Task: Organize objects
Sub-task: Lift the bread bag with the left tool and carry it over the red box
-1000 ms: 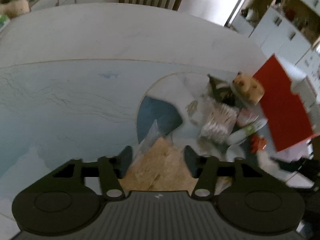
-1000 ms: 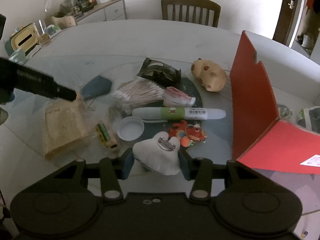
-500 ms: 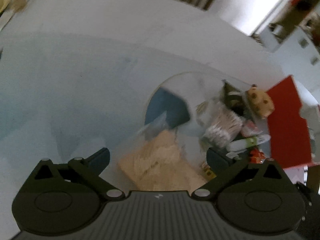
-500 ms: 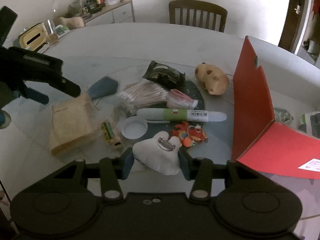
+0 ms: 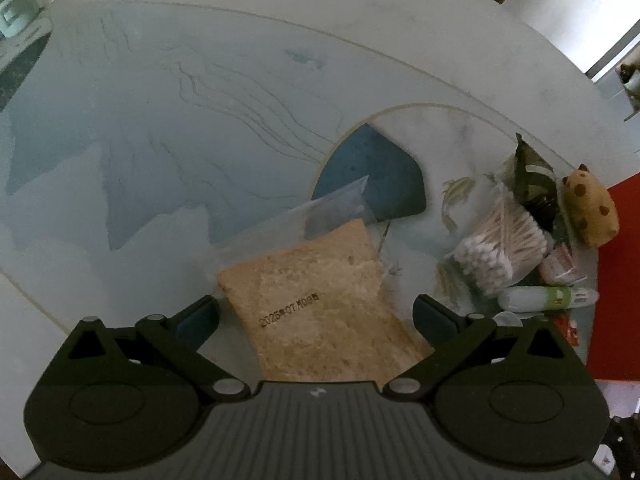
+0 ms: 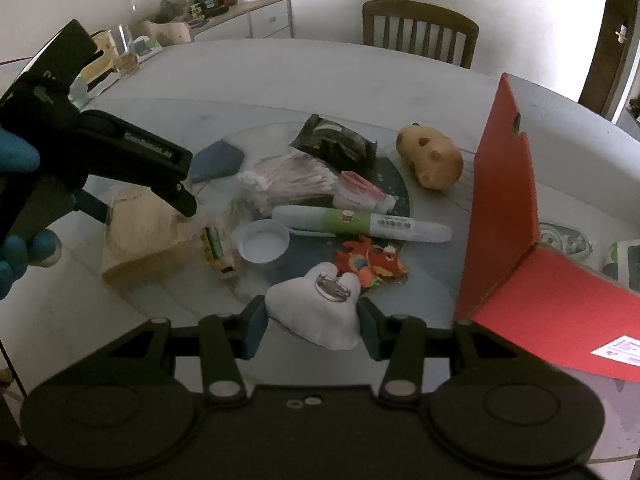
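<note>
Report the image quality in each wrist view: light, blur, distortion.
Left wrist view: dim and bluish, strong fisheye curving the table; bagged bread sharp enough to show a printed date, cotton swabs slightly soft. Right wrist view: dim too, dark vignette at the corners; left gripper and white plush fairly crisp, far sideboard soft.

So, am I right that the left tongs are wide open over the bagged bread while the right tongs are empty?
Not quite: the right tongs are not empty. The right wrist view shows them shut on the white plush badge. The left tongs are indeed wide open over the bagged bread.
</note>
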`<move>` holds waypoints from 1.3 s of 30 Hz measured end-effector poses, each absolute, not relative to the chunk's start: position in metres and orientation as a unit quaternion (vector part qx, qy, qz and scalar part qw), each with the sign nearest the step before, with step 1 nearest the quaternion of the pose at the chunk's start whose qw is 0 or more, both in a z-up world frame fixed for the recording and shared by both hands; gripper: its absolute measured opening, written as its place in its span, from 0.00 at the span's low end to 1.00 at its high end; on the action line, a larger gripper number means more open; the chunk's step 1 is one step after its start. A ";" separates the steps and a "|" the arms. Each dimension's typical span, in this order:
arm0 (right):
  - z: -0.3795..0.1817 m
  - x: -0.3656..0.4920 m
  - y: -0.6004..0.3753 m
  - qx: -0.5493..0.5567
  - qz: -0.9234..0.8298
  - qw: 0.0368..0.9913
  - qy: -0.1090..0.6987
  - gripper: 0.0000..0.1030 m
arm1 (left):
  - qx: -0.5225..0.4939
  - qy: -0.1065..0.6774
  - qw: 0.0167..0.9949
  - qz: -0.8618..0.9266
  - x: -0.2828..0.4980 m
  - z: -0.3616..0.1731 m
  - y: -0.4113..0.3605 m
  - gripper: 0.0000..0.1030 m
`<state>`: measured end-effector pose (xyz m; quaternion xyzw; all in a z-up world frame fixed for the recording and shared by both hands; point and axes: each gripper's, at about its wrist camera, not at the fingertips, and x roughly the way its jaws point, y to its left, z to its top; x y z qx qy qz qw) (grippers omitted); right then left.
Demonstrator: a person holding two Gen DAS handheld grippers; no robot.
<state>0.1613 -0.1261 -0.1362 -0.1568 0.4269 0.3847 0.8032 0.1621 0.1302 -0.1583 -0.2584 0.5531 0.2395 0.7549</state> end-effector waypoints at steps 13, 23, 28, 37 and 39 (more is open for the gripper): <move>-0.113 0.161 -0.146 -0.157 0.407 0.802 0.409 0.46 | -0.201 0.542 0.781 0.236 0.155 -0.151 0.111 0.86; -0.072 0.167 -0.181 -0.140 0.411 0.815 0.383 0.46 | -0.151 0.515 0.819 0.201 0.142 -0.109 0.086 0.82; -0.052 0.179 -0.203 -0.131 0.404 0.829 0.365 0.46 | -0.145 0.495 0.842 0.158 0.149 -0.076 0.066 0.82; -0.039 0.208 -0.238 -0.131 0.368 0.852 0.348 0.46 | -0.106 0.478 0.869 0.073 0.181 -0.032 0.017 0.82; -0.038 0.216 -0.246 -0.128 0.358 0.857 0.349 0.46 | -0.094 0.476 0.873 0.056 0.192 -0.024 0.003 0.82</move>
